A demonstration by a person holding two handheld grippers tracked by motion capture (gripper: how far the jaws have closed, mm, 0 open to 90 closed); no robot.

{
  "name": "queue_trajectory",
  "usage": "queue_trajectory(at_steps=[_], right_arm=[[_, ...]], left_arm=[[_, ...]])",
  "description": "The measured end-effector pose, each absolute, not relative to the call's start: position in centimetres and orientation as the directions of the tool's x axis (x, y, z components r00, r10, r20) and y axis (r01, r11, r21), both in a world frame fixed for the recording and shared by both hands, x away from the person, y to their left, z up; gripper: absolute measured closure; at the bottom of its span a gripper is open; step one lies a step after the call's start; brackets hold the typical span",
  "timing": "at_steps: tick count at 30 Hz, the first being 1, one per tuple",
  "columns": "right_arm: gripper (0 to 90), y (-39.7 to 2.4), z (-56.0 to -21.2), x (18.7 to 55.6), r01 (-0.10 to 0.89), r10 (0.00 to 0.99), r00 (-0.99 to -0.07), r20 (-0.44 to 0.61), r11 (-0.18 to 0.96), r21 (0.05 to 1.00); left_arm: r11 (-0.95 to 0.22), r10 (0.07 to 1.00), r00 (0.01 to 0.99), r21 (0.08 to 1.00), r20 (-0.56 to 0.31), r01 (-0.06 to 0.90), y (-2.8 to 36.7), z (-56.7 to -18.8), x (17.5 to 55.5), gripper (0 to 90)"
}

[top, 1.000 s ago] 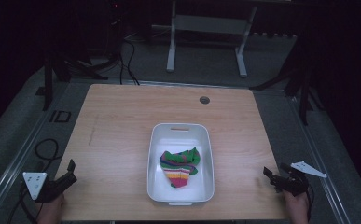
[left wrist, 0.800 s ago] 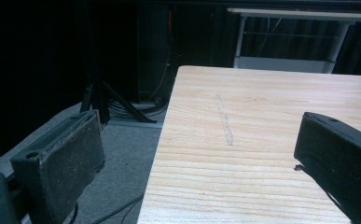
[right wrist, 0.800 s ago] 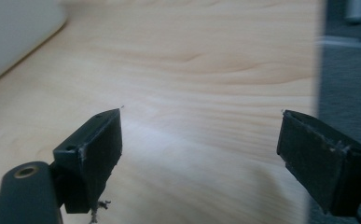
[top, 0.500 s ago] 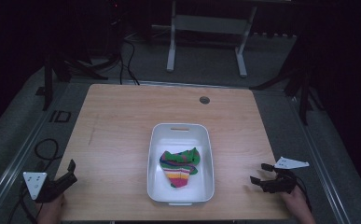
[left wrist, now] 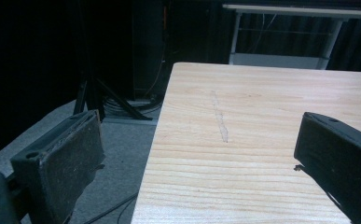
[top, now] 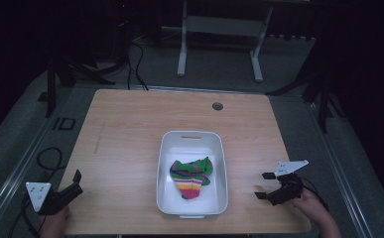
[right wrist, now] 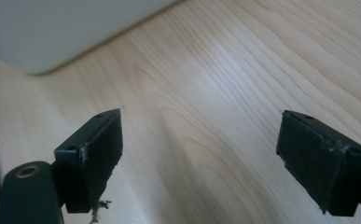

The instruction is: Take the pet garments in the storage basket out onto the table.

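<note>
A white rectangular bin (top: 192, 138) stands on the wooden table (top: 130, 134), near its front edge. Inside lies a crumpled striped cloth (top: 191, 176) in green, yellow, red and pink. My left gripper (top: 75, 181) hovers at the table's front left corner, jaws wide apart and empty. In the left gripper view its fingertips (left wrist: 57, 163) frame the table's left edge. My right gripper (top: 264, 186) is open over the table to the right of the bin, pointing left toward it. The bin's white wall (right wrist: 66, 28) shows in the right gripper view beyond the open gripper (right wrist: 201, 149).
A round cable hole (top: 218, 106) sits near the table's far edge. Metal stand legs (top: 219, 49) and cables (top: 130, 54) lie on the dark floor beyond. A tripod leg (left wrist: 92, 93) stands left of the table. Bare wood surrounds the bin.
My right gripper has moved left, from off the table's right edge to over the wood toward the bin. The left gripper has stayed put.
</note>
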State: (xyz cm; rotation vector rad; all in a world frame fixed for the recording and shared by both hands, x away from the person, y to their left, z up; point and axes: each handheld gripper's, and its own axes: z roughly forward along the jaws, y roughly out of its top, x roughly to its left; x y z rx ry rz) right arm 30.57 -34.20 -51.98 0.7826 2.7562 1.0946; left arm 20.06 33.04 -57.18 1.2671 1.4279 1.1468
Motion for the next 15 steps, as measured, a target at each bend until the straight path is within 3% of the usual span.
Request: queue_trajectory(at_steps=[15], right_arm=[[13.3, -29.2, -46.4, 31.5, 0.347, 0.363, -0.925, 0.115, 0.679, 0.647]], left_arm=[[0.049, 0.997, -0.069, 0.980, -0.036, 0.193, 33.0, -57.2, 20.2, 1.9]])
